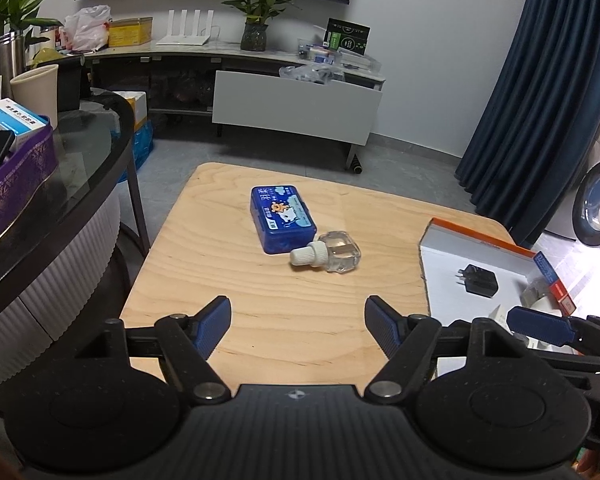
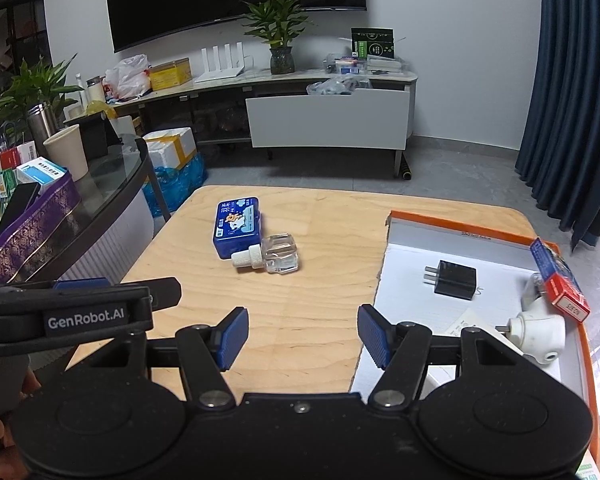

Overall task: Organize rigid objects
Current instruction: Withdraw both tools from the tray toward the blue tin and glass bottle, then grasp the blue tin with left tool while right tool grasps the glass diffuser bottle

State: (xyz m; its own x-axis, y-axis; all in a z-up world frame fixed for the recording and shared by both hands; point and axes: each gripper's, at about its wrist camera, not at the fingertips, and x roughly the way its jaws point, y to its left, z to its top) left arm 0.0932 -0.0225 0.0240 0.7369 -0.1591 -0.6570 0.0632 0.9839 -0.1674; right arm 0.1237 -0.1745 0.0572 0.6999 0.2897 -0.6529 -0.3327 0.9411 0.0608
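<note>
Nearest the lens: left tongs (image 1: 298, 328) spread wide with nothing between the blue pads, hovering over bare wood; right tongs (image 2: 302, 336) likewise spread and empty, straddling the near edge of the orange-rimmed box lid (image 2: 460, 232).

Taking that lid as the landmark: well to its left on the tabletop (image 2: 320, 312) lie the blue case (image 2: 236, 228) and, touching its near corner, the clear bottle (image 2: 278, 258) on its side, white cap pointing left. Inside the lid: black charger (image 2: 454, 280), white plug-in heater (image 2: 538, 334) and, leaning against the right rim, a red and blue carton (image 2: 560, 276).

Likely next step: fetching the bottle or the case into the lid. Best done by coming at the bottle across its flat glass sides rather than the cap, closing gently since smooth glass may slip, and lifting clear before the case gets nudged. Setting down in the open patch left of the charger looks safest.

Beyond the lid: grey floor, a low white media unit with potted plant (image 2: 280, 32) and router under a dark screen, blue curtain on the right, a cluttered glass table on the left.
</note>
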